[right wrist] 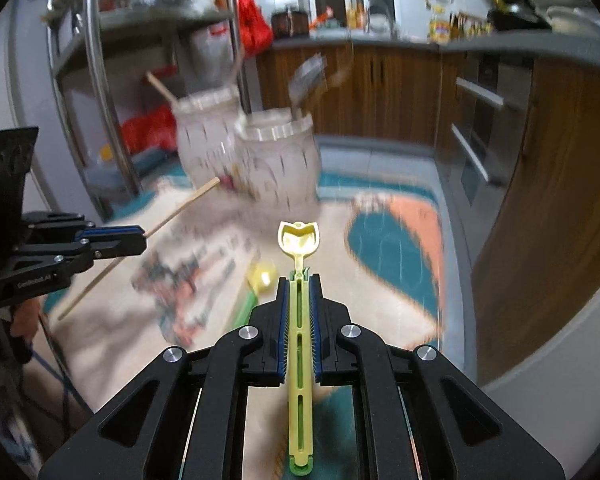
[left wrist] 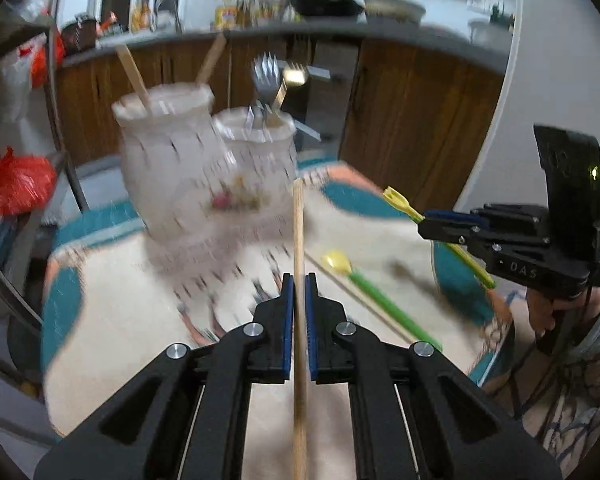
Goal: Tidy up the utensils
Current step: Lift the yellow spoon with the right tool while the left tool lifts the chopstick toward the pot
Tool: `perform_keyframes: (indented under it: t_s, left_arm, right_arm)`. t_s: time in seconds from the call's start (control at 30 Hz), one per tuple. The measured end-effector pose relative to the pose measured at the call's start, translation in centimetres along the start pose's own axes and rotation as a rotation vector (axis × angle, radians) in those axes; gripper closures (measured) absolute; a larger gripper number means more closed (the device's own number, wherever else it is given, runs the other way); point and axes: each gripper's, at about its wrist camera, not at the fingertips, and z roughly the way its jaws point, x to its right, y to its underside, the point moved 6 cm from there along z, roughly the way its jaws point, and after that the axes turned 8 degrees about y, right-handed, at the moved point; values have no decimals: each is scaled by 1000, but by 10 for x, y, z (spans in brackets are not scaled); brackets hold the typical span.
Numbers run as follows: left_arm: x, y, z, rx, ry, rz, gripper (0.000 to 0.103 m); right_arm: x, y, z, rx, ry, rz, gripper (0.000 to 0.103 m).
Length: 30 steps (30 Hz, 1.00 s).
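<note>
left gripper (left wrist: 299,280) fingers clamped on a wooden chopstick (left wrist: 299,240), stick running straight along the finger axis, tip toward 12 o'clock. right gripper (right wrist: 299,280) fingers clamped on a yellow-green plastic utensil (right wrist: 300,344), its scoop-shaped end past the fingertips at 12 o'clock. in the left wrist view the right gripper sits at 3 o'clock. a second yellow-headed, green-handled utensil (left wrist: 364,288) lies on the patterned tabletop (left wrist: 140,320) between the two grippers. two white holders stand touching at 11 to 12 o'clock: the left one (left wrist: 168,160) has wooden sticks (left wrist: 134,76) in it, the right one (left wrist: 260,160) holds metal forks (left wrist: 266,72). both views motion-blurred. kitchen cabinets (left wrist: 400,120) behind.
</note>
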Motion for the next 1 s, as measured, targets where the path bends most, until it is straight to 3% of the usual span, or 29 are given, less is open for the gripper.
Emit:
perform_keyframes:
  t_s: [0.27,0.4,0.57,0.63,0.77,0.9,1.0]
  left_arm:
    - [-22,-55,-44,222,14,19,98]
    - [-36,-84,-64,312,20,15,98]
    - [-65,-120,-87,402,-33,33,98]
    - [-84,-138,-88,445,-19,10,98]
    - [-119,-167,-73,507,17,-38,98]
    - [-131,-184,-48,561,53,-69,98]
    - [-133,-189,-34,614,35,-62,98]
  right_arm:
    - [-9,-73,-13,258,23,32,93]
    - [-12,-108,-8,341,7,55,93]
    - [-9,-139,7,377,-47,116,93]
    - [-9,-153,18,380,-66,140,93]
    - [-10,-170,39,393,-115,189,93]
    - [-12,-181,60,410,-135,218,93]
    - [-11,-182,76,415,-144,256,93]
